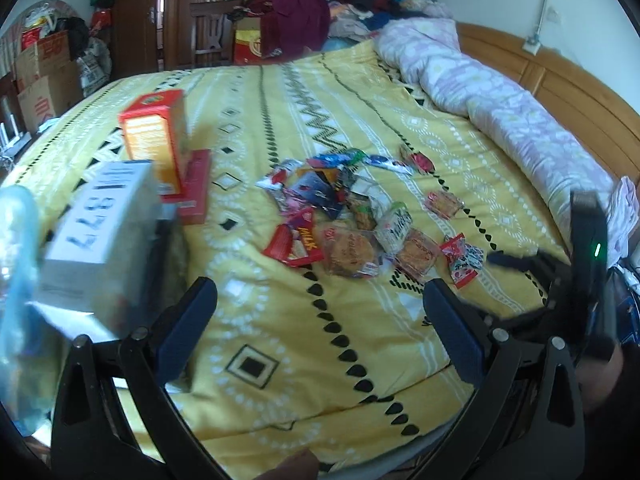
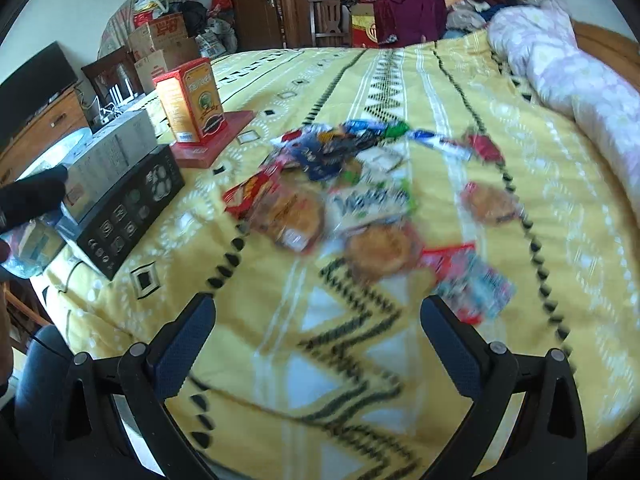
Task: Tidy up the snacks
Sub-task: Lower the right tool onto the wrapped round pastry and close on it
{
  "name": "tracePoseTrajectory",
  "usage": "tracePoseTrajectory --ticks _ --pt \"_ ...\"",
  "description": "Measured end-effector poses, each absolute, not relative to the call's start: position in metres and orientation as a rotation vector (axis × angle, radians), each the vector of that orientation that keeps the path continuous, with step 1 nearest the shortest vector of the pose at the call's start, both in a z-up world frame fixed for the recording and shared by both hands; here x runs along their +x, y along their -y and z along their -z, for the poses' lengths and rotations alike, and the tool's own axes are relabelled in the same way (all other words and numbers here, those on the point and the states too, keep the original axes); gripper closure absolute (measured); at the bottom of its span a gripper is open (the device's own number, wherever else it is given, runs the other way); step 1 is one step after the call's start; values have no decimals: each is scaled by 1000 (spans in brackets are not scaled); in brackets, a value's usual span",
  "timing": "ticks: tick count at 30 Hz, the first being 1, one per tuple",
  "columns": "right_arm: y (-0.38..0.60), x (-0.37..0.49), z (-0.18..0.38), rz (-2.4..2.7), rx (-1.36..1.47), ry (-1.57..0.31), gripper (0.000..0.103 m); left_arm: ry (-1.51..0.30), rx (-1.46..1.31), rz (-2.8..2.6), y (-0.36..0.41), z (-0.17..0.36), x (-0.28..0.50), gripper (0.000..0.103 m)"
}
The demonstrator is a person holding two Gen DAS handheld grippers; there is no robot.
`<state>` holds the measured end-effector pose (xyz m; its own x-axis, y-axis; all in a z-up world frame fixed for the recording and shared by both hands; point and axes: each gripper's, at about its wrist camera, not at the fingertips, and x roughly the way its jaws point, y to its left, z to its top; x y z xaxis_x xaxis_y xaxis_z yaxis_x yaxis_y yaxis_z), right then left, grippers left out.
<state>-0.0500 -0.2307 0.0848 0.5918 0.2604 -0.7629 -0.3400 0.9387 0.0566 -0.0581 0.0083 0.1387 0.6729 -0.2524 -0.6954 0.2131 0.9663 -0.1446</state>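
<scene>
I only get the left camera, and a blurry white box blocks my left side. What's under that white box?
Observer: A black box printed with small pictures lies under the white box on the yellow bedspread.
Child: Is the orange box showing a picture?
Observer: Yes, the orange box has a round green emblem on its wide face.
Child: What's beyond the bed on the left?
Observer: A dark flat screen stands on a wooden dresser.

A bed with a yellow patterned bedspread [image 1: 352, 120] carries a loose heap of wrapped snacks [image 1: 360, 216], a flat red box [image 1: 198, 188] under an upright orange carton [image 1: 160, 136], a black box [image 2: 132, 208] and a rolled lilac quilt [image 1: 500, 92].
</scene>
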Motion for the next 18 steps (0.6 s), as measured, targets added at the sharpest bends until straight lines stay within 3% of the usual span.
tracePoseTrajectory --ticks 2,5,7,18 --pt "243 -32 -91 -344 -115 -858 2 -816 -31 272 4 -121 -47 0" --pt "276 12 -93 -327 -68 -884 15 -841 3 283 15 -97 -35 0" --pt "296 44 -90 -329 -2 -922 35 -836 27 272 17 -85 -29 0" --pt "259 248 -57 -418 25 -1002 35 -821 61 266 -2 -42 -15 0"
